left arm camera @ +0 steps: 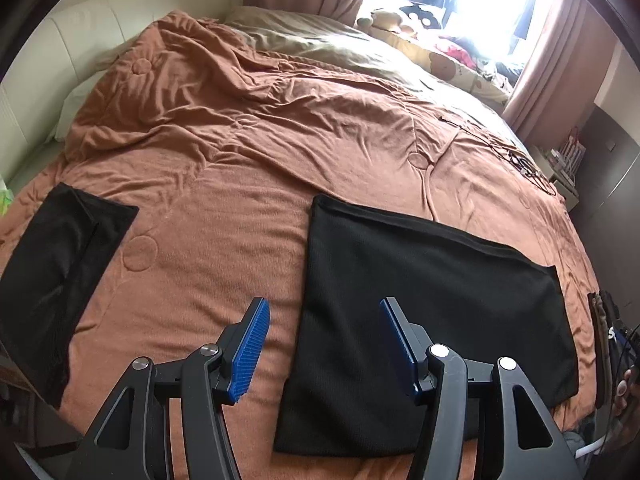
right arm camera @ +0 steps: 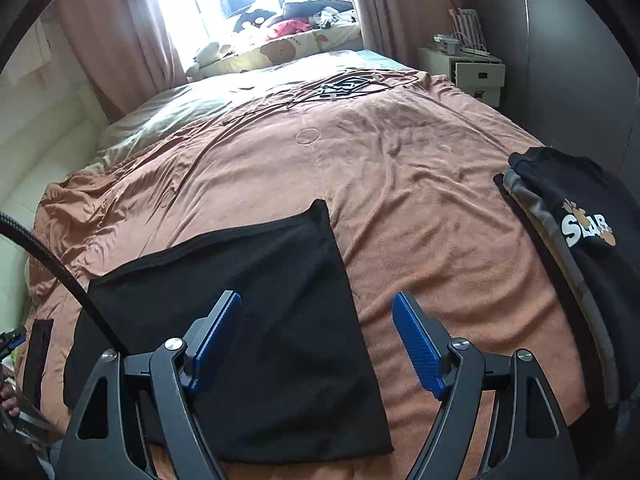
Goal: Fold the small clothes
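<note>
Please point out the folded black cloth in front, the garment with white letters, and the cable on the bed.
folded black cloth [left arm camera: 432, 304], left wrist view, middle.
lettered garment [right arm camera: 580, 216], right wrist view, beside print.
cable [right arm camera: 344, 86], right wrist view, coil.

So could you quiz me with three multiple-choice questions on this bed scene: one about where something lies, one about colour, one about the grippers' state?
1. Where does the garment pile with white lettering lie in the right wrist view?
A. right edge of the bedspread
B. on the windowsill
C. under the folded cloth

2. What colour is the folded cloth?
A. white
B. black
C. red

3. The left gripper and right gripper are:
A. both gripping cloth
B. both open, empty
C. one shut

Answers: 1 A, it sits at the right edge; 2 B, plainly black; 3 B, blue pads apart, nothing between.
</note>
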`<state>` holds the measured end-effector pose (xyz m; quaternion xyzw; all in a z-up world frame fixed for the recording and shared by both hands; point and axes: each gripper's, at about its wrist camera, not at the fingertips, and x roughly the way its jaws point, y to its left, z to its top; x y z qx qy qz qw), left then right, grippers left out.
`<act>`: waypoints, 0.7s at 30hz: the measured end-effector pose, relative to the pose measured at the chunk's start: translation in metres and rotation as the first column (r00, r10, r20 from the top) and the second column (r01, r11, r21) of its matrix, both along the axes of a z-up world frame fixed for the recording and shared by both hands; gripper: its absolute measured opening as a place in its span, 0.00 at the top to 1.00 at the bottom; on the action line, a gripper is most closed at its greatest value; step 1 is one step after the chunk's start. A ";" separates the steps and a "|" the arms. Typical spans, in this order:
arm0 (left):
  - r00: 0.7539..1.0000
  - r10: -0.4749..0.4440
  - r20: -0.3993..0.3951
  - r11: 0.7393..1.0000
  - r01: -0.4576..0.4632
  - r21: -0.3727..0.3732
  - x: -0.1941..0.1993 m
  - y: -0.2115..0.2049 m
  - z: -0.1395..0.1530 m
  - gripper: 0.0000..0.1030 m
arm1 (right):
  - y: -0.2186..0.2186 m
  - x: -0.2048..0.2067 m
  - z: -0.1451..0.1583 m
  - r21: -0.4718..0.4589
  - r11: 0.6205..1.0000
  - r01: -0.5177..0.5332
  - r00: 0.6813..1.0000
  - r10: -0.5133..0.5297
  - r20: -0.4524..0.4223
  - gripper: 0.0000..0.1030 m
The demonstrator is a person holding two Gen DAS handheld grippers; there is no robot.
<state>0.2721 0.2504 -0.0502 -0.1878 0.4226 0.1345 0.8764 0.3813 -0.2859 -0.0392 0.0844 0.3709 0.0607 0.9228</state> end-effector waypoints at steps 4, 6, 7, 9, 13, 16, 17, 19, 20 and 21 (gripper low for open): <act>1.000 -0.005 0.007 1.000 0.005 0.008 -0.032 -0.006 0.000 0.43 | -0.012 -0.028 0.006 -0.003 1.000 -0.022 1.000 0.022 -0.005 0.25; 1.000 -0.006 0.004 1.000 0.006 0.012 -0.047 -0.010 -0.003 0.43 | -0.018 -0.040 0.007 -0.004 1.000 -0.031 0.999 0.031 -0.010 0.25; 1.000 -0.007 0.005 1.000 0.007 0.011 -0.053 -0.011 -0.004 0.43 | -0.020 -0.046 0.007 -0.004 0.999 -0.034 0.999 0.034 -0.011 0.25; 1.000 -0.010 0.007 1.000 0.010 0.016 -0.065 -0.015 -0.006 0.43 | -0.023 -0.058 0.008 -0.004 0.999 -0.042 0.999 0.042 -0.009 0.25; 1.000 -0.014 0.013 1.000 0.014 0.026 -0.086 -0.023 -0.011 0.43 | -0.023 -0.078 0.005 -0.019 0.998 -0.066 0.998 0.066 -0.012 0.25; 1.000 -0.024 0.016 0.999 0.023 0.032 -0.096 -0.031 -0.017 0.43 | -0.020 -0.086 0.001 -0.039 0.995 -0.090 0.996 0.090 -0.015 0.25; 0.999 -0.029 0.018 0.999 0.028 0.032 -0.098 -0.034 -0.019 0.43 | -0.017 -0.089 -0.001 -0.046 0.994 -0.099 0.995 0.099 -0.015 0.25; 0.999 -0.042 0.015 0.999 0.042 0.032 -0.102 -0.041 -0.026 0.43 | -0.013 -0.096 -0.006 -0.052 0.992 -0.117 0.993 0.116 -0.021 0.25; 0.999 -0.051 0.010 0.998 0.050 0.032 -0.103 -0.044 -0.030 0.43 | -0.012 -0.099 -0.009 -0.052 0.991 -0.122 0.992 0.121 -0.025 0.25; 0.998 -0.058 0.007 0.998 0.058 0.034 -0.104 -0.049 -0.033 0.43 | -0.010 -0.103 -0.012 -0.052 0.991 -0.126 0.992 0.124 -0.026 0.25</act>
